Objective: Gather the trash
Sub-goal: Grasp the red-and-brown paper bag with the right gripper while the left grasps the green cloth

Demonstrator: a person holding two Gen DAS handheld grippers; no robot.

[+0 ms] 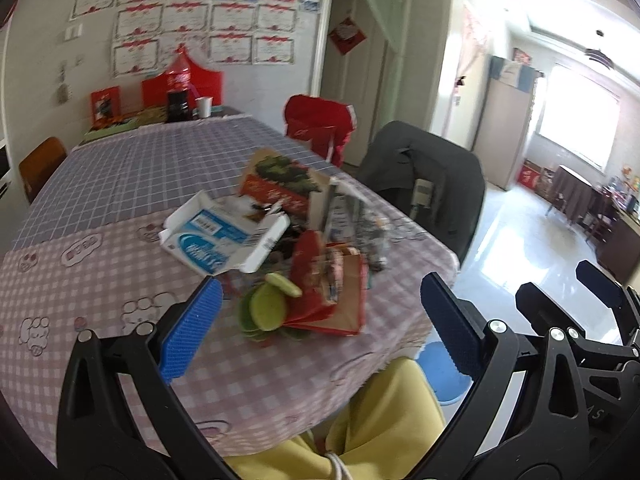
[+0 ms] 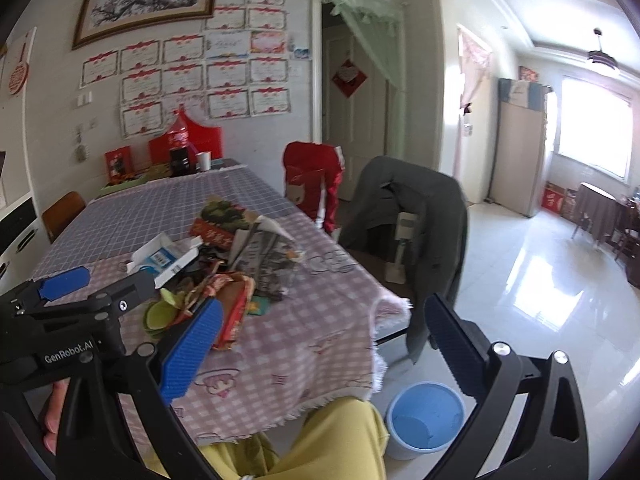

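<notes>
Blue-padded left gripper (image 1: 322,324) and right gripper (image 2: 324,344), both spread wide and empty; trash pile (image 1: 288,248) heaped near table (image 1: 100,320) edge, above blue bin (image 2: 426,420); risk: loose pieces sliding floorward if nudged.

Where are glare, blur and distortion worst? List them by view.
Left wrist view: the window is blown out, the floor glares, the trash pile is motion-smeared, and the fisheye bends the walls. Right wrist view: the window is again overexposed, the floor shines, but the pile looks sharper.
</notes>
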